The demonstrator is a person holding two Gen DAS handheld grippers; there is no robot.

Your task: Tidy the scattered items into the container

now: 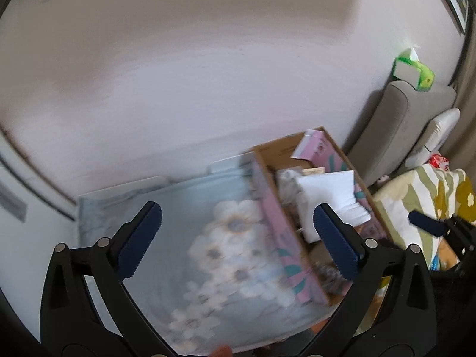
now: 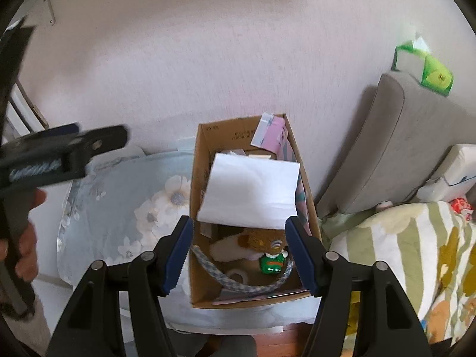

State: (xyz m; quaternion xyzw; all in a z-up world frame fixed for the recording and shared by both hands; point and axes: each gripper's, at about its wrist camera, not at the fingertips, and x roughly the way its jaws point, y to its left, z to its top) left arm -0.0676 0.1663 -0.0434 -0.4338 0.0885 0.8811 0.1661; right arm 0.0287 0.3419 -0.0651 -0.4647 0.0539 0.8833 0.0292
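Not much legible writing is found here. Some dark print is seen on the inner back wall of the cardboard box (image 2: 208,178), upside down and too small to be read, with a couple of tiny characters near the top left corner of that wall. A pink and white carton (image 2: 272,135) is propped in the far corner, its markings too blurred to be made out.

The box is set on a pale blue floral surface (image 2: 119,208) that looks like cloth, right up against a plain whitish wall (image 2: 208,44). A white folded sheet (image 2: 253,193) is laid across the middle of the box. Below it, a brown and white plush toy (image 2: 253,242), a small green toy (image 2: 272,264), a roll of tape (image 2: 236,275) and a blue-white patterned strap (image 2: 208,267) are packed inside.

The right gripper (image 2: 238,253) is held above the box, jaws parted about halfway, nothing pinched. The left gripper (image 1: 238,238) is spread as wide as it goes and is empty too, hanging over the floral surface beside the box.

To the right, a grey cushion (image 2: 401,148) is leaned on the wall, a green tissue pack (image 2: 428,68) is perched on top, and a striped flowery blanket (image 2: 416,253) is bunched below. A hand (image 2: 26,238) is seen gripping the left handle.
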